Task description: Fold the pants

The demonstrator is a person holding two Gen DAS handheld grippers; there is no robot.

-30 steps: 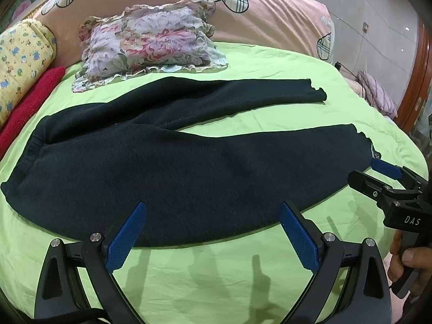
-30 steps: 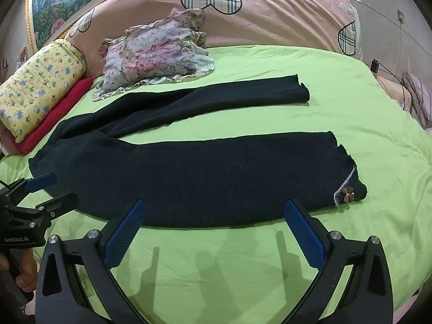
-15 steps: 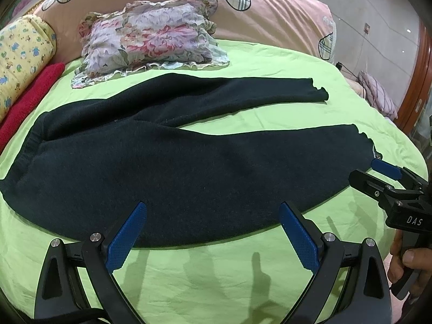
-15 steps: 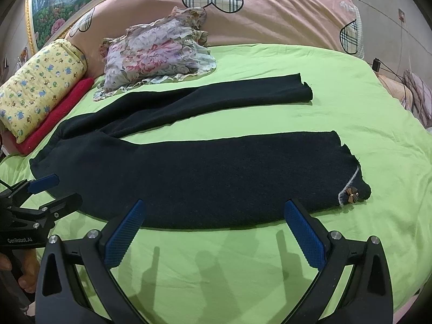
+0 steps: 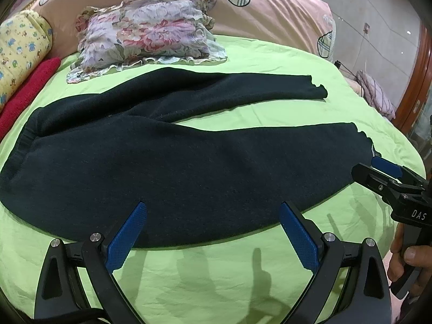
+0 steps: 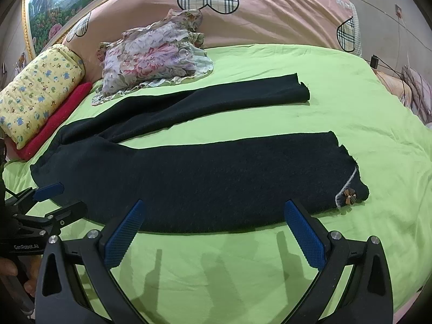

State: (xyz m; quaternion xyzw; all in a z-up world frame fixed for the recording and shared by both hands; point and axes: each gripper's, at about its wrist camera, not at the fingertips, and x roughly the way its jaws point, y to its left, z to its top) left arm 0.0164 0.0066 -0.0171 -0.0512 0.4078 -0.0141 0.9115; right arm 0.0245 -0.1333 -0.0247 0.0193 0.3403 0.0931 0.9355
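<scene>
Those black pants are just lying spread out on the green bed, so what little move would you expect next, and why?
Probably both lower onto the near leg's edge and pinch it. The pants lie flat with legs apart, nothing folded yet. The left hand-held gripper hangs open toward the waist end, the right hand-held gripper open nearer the cuff, neither gripping cloth. Carrying the near leg over the far one looks like the first fold.

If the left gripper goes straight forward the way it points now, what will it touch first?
Most likely the near leg of the black pants, around its lower edge. The left gripper is open, with the fabric right ahead between its fingers. How high it is above the green sheet is unclear, so it may touch the sheet first.
</scene>
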